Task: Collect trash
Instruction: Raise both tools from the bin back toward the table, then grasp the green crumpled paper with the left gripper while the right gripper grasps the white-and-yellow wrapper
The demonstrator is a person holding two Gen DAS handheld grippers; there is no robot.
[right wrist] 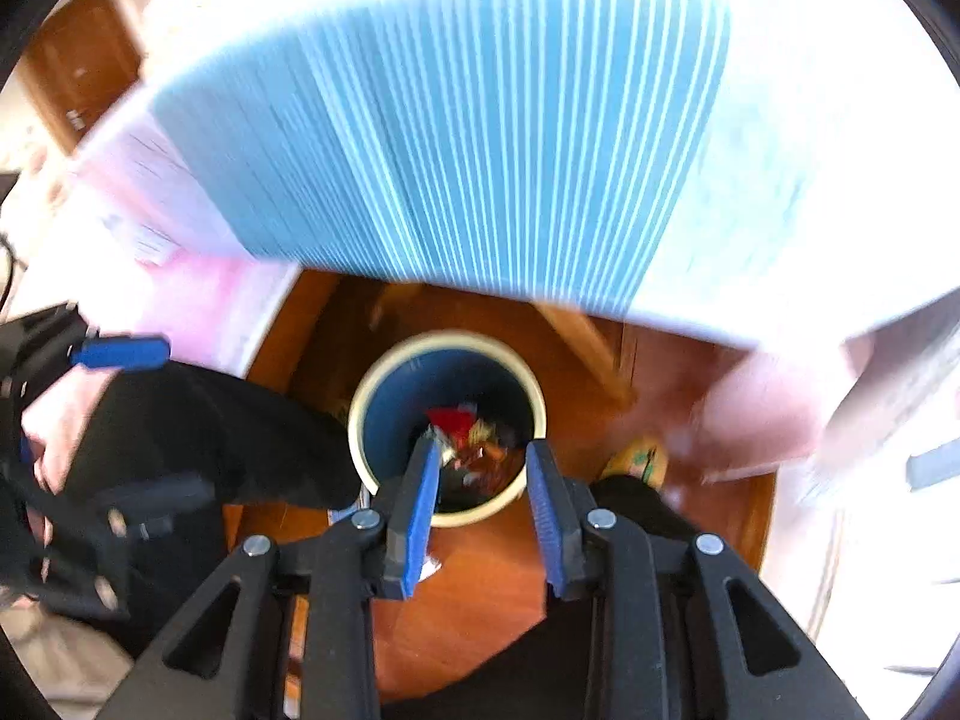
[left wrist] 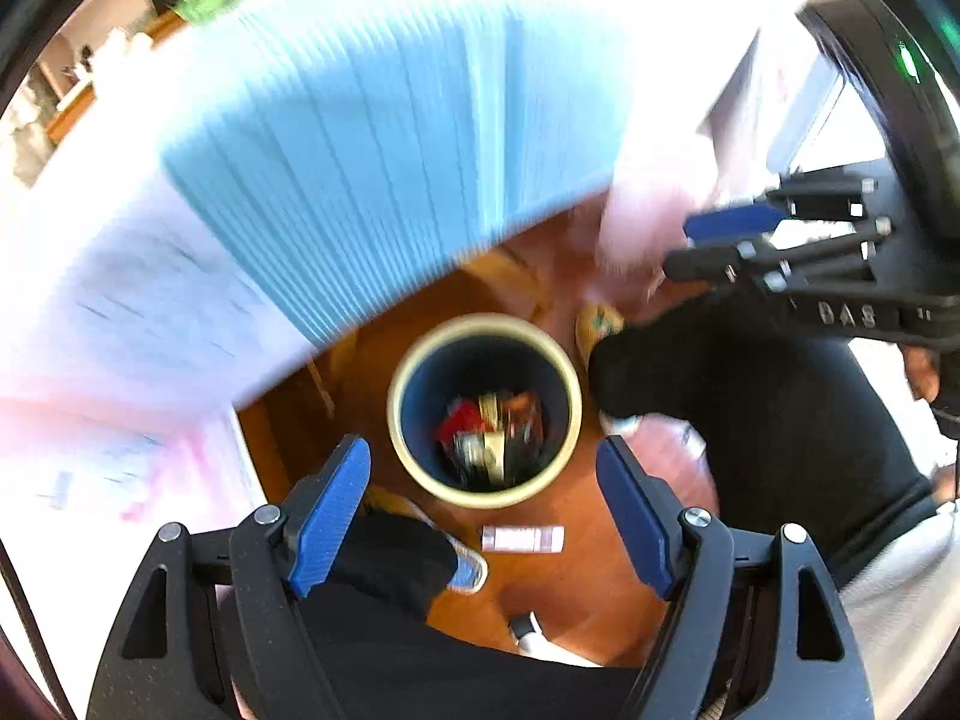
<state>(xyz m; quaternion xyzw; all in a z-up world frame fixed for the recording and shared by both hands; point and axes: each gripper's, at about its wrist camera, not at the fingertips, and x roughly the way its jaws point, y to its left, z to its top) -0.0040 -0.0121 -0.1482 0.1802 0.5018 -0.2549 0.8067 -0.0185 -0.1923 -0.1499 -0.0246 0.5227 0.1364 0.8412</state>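
Bin [left wrist: 396,402]: cream rim, dark blue inside. Trash [left wrist: 492,438] in it: red, black, gold, orange wrappers. Floor [left wrist: 540,600]: reddish-brown wood. At 12 o'clock from bin, cloth [right wrist: 480,120]: light blue with thin white stripes, white and pink-tinted edges. Small packet [left wrist: 522,539] at 6 o'clock from bin: white, pinkish. Left gripper [left wrist: 483,516] and right gripper [right wrist: 483,474]: black frames, blue pads. Trousers [left wrist: 780,420]: black. Slipper [right wrist: 639,459] at 4 o'clock, right view: yellow-green pattern.

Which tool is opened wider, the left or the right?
The left tool: its blue fingers stand far apart, wider than the bin. The right tool shows a narrower gap.
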